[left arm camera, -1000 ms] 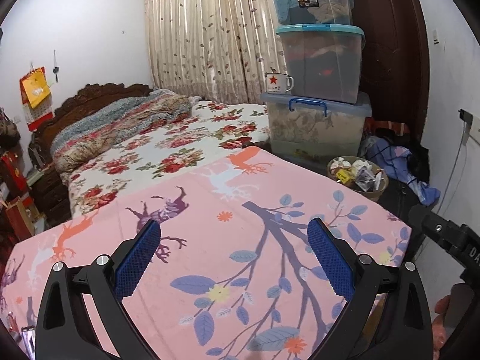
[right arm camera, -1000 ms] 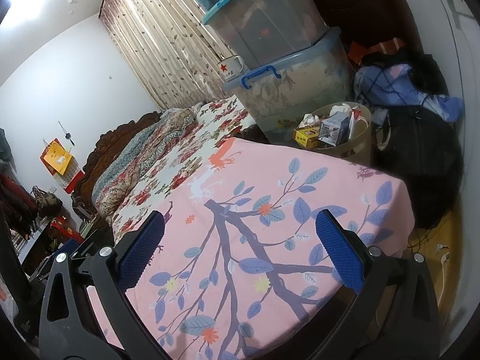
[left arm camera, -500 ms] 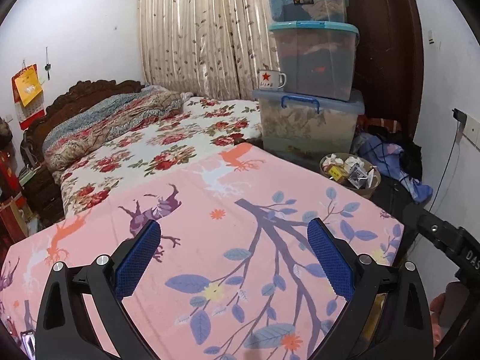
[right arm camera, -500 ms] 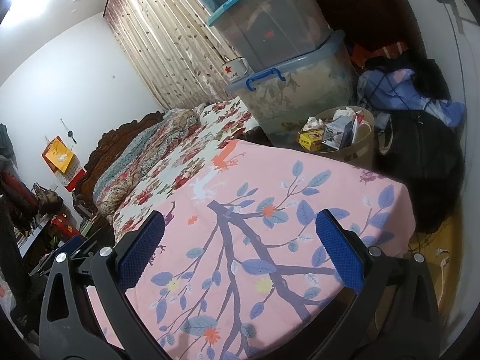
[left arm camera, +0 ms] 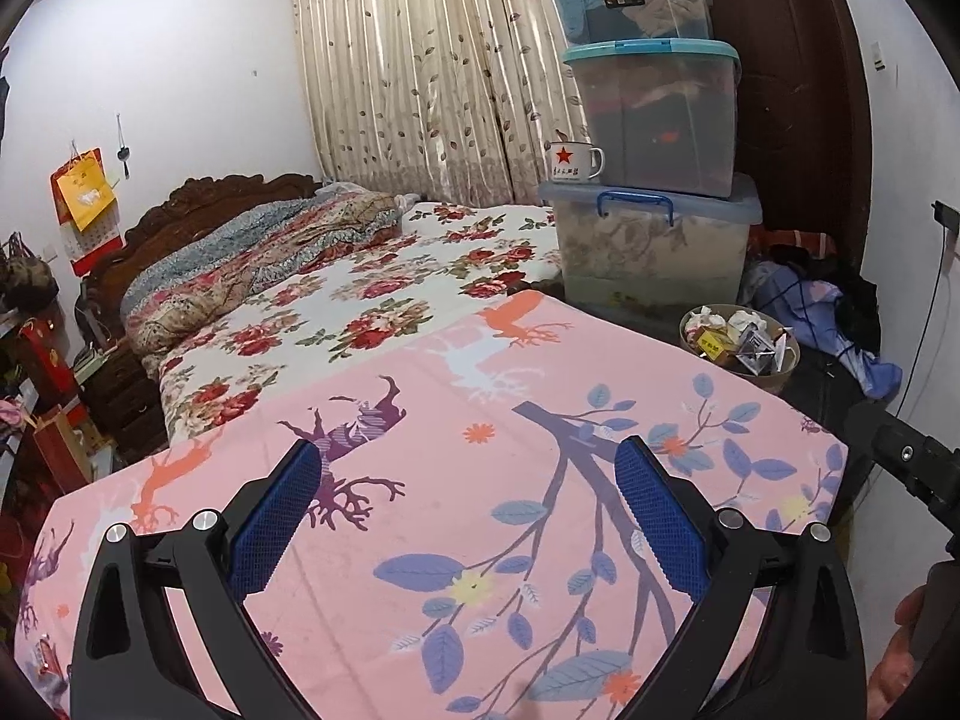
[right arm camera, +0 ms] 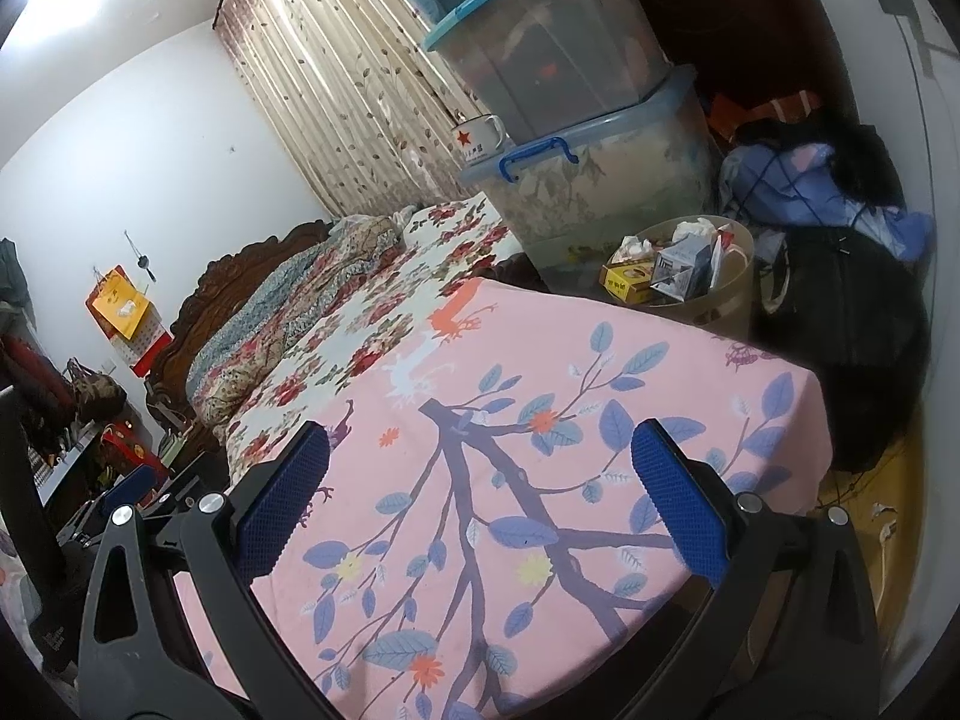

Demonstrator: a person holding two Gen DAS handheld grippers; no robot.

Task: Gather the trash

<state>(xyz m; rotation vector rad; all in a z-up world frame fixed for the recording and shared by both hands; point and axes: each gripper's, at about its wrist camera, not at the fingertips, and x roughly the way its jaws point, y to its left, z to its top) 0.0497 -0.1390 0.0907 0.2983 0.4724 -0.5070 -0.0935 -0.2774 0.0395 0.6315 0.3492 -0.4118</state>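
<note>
A round beige trash bin [left arm camera: 780, 369] full of paper scraps and small boxes stands on the floor past the table's far right corner; it also shows in the right wrist view [right arm camera: 729, 294]. My left gripper [left arm camera: 471, 483] is open and empty above the pink tablecloth [left arm camera: 510, 540]. My right gripper [right arm camera: 480, 471] is open and empty above the same cloth [right arm camera: 510, 480]. No loose trash shows on the cloth.
Stacked plastic storage boxes [left arm camera: 654, 180] with a star mug [left arm camera: 570, 162] stand behind the bin. A floral bed [left arm camera: 360, 300] lies beyond the table. Dark bags and blue clothes [right arm camera: 840, 276] lie on the floor at right. The other gripper's body [left arm camera: 912, 468] shows at right.
Both views shifted only slightly; the left gripper rose and tilted a little. Both grippers stay open and empty.
</note>
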